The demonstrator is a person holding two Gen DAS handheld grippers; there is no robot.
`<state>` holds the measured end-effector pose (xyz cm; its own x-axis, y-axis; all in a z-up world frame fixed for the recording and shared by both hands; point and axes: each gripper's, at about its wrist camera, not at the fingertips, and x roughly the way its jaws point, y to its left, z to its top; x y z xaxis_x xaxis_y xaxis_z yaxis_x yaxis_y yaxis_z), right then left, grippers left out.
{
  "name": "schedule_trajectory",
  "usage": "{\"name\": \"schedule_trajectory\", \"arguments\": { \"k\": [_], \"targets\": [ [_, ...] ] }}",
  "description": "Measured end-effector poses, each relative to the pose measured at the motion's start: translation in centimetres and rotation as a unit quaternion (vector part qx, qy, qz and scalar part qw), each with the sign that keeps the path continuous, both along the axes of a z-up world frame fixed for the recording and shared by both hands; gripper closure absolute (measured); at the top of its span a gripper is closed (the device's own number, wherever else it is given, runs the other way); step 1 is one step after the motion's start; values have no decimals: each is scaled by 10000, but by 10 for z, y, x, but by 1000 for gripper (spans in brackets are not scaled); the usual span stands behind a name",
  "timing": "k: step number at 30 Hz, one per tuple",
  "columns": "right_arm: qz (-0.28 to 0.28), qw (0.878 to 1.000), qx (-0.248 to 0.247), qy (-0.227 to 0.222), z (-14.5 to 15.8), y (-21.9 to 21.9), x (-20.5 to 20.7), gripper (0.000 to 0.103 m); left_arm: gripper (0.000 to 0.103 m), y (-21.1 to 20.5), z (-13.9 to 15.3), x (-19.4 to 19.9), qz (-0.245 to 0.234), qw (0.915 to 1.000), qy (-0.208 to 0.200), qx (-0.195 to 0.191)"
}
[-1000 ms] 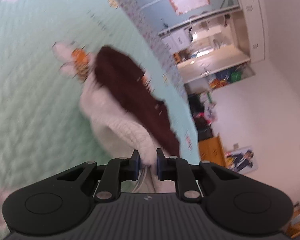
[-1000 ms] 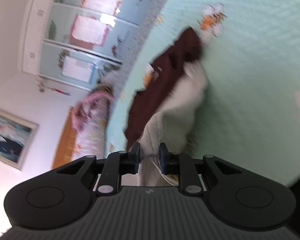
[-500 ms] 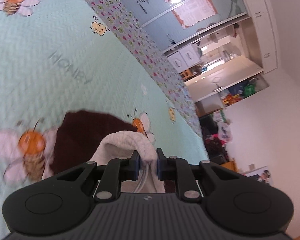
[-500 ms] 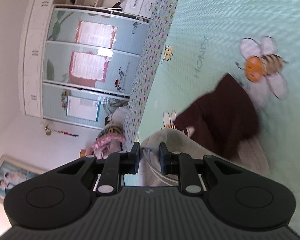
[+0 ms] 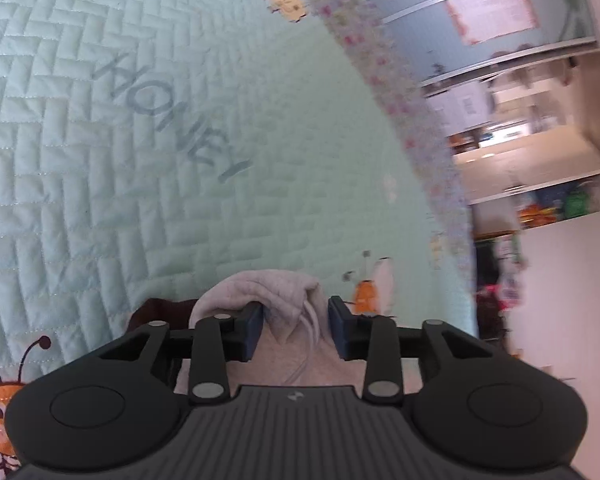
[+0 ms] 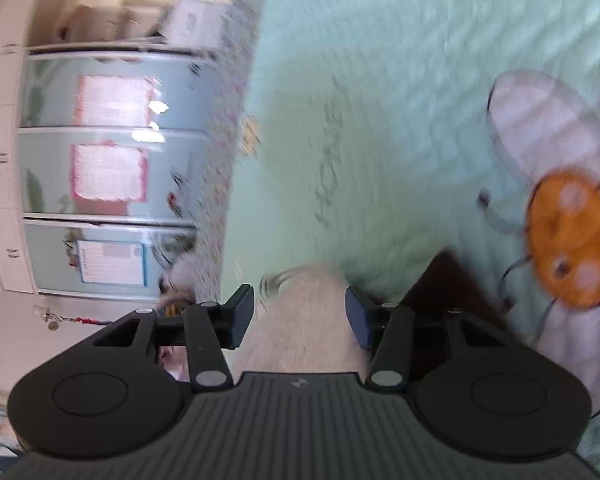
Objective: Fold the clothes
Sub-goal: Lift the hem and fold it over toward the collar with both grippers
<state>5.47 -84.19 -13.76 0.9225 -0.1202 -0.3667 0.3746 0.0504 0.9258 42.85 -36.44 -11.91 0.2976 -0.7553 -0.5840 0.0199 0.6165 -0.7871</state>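
Left wrist view shows our left gripper (image 5: 295, 330) with jaws that have just been opening; the pale grey garment (image 5: 260, 292) bunches between them, one pad still brushing it, the other clear. Our right gripper (image 6: 300, 316) has likewise just been opening, fleece between its jaws but unpressed. The garment lies on the quilted mint bedspread (image 5: 100, 140), over its dark brown part (image 5: 160, 310). We judge the soft, thick knit may spring back or slide once freed, or its drawcord (image 5: 312, 320) may snag a pad as we withdraw, undoing the fold.
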Motion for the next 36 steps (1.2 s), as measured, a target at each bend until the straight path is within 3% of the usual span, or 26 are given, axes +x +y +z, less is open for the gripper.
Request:
{"name": "schedule_trajectory", "arguments": {
  "k": [2,4,8,12,17,21,24,27,28,32,34,36],
  "targets": [
    [69,9993,-331,-132,11,13,-15,45,48,16,3,-8,58,9992,-20,-386],
    [508,9949,-868,-43,29,38,-24,43,38,37,7,-16,189,9977,-62,-644],
    [1102,9752,-1891,318,50,90,-44,38,34,76,14,-30,427,9948,-88,-918],
    [1380,9526,-2574,850,51,115,-53,37,34,96,28,-65,202,9980,-346,-485],
    [1240,9459,-2740,1221,44,118,-66,37,34,98,22,-133,-318,9945,-888,459],
    [1220,9393,-2890,1386,41,120,-69,37,34,92,-2,-160,-559,9900,-947,884],
    [1388,9331,-2900,1613,31,119,-63,38,34,86,-18,-156,-539,9900,-810,1026],
    [1606,9282,-2826,1812,19,118,-57,72,36,84,-22,-151,-475,9901,-768,1078],
    [1639,9266,-2852,1824,18,117,-59,77,39,85,-21,-149,-477,9902,-766,1068],
    [1703,9195,-3028,1838,23,117,-76,80,43,93,2,-156,-469,9834,-1127,1343],
    [1755,9083,-3231,1994,29,126,-77,77,43,94,21,-170,-586,9778,-1563,1264],
    [1634,8868,-3699,2238,47,147,-75,74,43,85,37,-181,-848,9698,-1997,1112]
  ]
}}
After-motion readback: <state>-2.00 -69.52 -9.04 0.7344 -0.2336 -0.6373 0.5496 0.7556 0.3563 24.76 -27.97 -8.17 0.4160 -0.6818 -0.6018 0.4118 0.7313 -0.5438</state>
